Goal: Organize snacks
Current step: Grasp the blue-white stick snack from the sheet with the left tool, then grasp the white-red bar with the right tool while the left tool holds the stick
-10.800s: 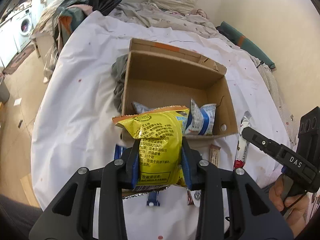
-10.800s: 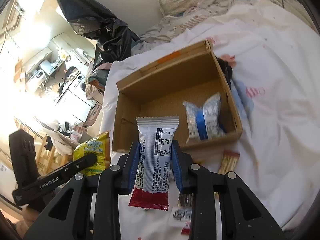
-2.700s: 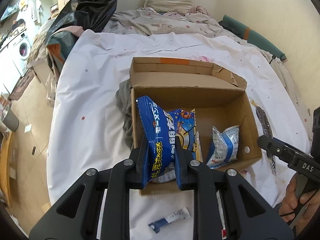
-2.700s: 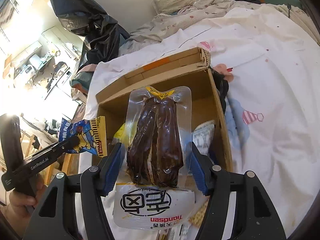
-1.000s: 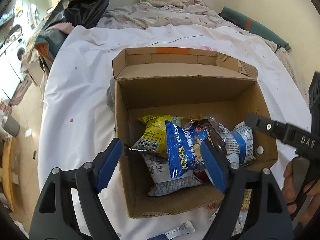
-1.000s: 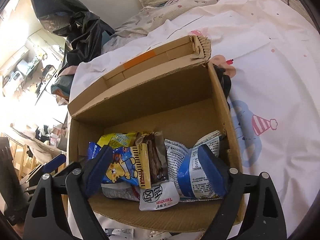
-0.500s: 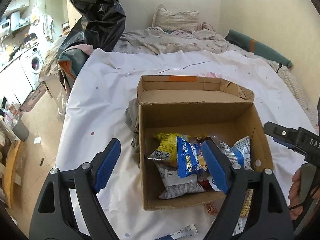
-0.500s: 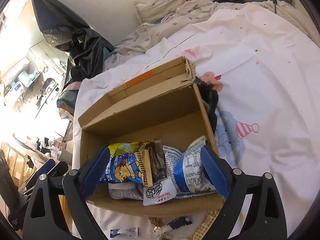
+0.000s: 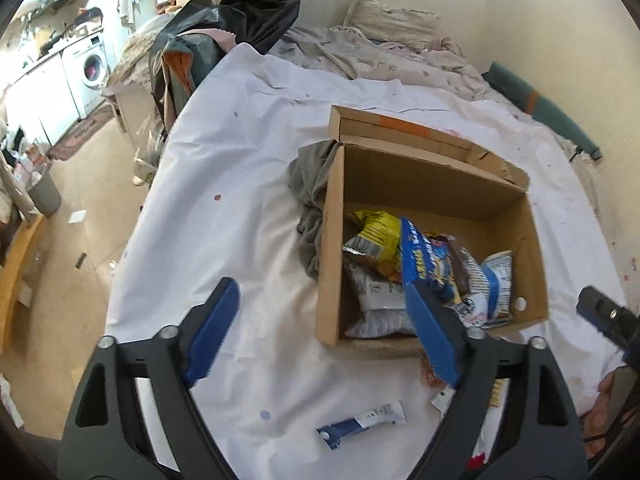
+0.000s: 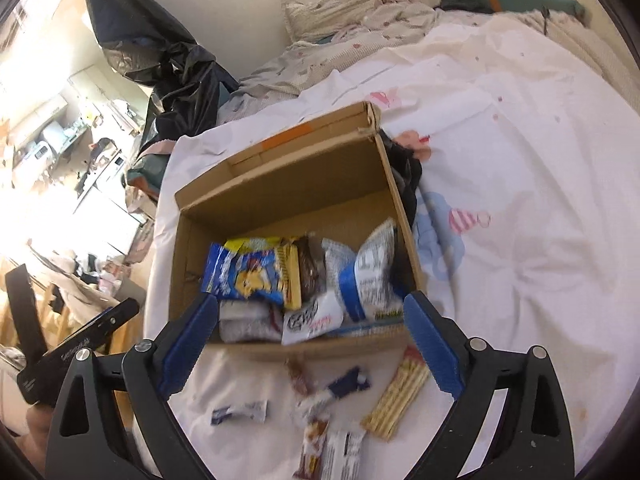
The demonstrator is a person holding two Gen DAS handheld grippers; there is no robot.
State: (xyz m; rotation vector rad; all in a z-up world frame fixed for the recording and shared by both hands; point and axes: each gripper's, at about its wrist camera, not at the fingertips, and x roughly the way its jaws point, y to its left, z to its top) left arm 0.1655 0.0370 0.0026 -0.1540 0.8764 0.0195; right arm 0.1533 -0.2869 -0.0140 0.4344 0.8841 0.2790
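An open cardboard box (image 9: 332, 248) (image 10: 176, 264) stands on the white sheet. It holds a yellow bag (image 9: 376, 236), a blue cartoon bag (image 10: 248, 276), a dark brown pack (image 10: 310, 268) and a white-and-blue bag (image 10: 368, 276). My left gripper (image 9: 320, 286) hovers over the box's near left corner; its jaws are opening and grip nothing. My right gripper (image 10: 311, 300) hangs above the box's front wall, its jaws also opening and empty. Loose on the sheet before the box lie a yellow striped stick pack (image 10: 400, 392), a blue sachet (image 9: 362, 428) and several small bars.
A grey cloth (image 9: 308, 184) is bunched against the box's left side. A black plastic bag (image 9: 248, 0) and a pillow (image 9: 392, 20) lie at the far end of the bed. The bed's edge drops to the floor (image 9: 92, 184) on the left.
Both grippers have drawn back from the box and their jaws stand wider. The box looks smaller and sits further right in the left wrist view. More loose snacks show in front.
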